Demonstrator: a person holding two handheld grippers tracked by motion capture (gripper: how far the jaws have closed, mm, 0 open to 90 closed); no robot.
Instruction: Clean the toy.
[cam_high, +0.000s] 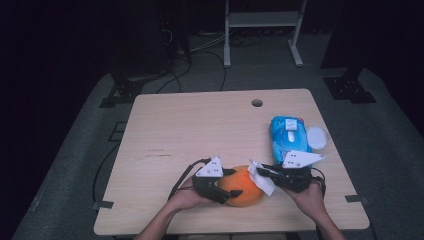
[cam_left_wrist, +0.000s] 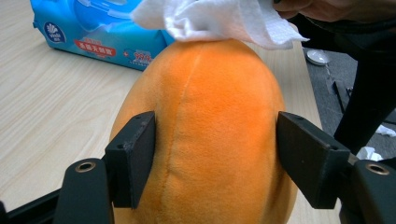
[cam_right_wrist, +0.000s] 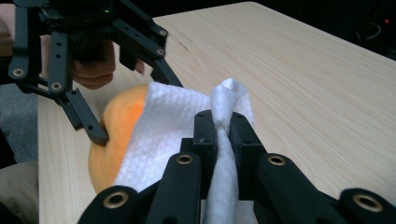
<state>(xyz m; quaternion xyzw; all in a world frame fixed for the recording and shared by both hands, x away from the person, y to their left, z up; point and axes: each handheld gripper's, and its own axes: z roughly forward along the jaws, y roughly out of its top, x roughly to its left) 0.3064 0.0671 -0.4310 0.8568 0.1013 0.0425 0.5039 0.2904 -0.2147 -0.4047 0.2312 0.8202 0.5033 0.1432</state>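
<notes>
Orange plush toy (cam_high: 243, 187) at table (cam_high: 200, 125) near edge, clamped between my left gripper (cam_high: 231, 194) pads. My right gripper (cam_right_wrist: 223, 140) pinches white wet wipe (cam_right_wrist: 163, 126), draped over toy.

Light wood table (cam_high: 200, 125) is sitting on grey carpet (cam_high: 385, 135). White frame (cam_high: 262, 30) is standing behind it, black cables (cam_high: 200, 55) are trailing across the floor. Room beyond is lying dark.
</notes>
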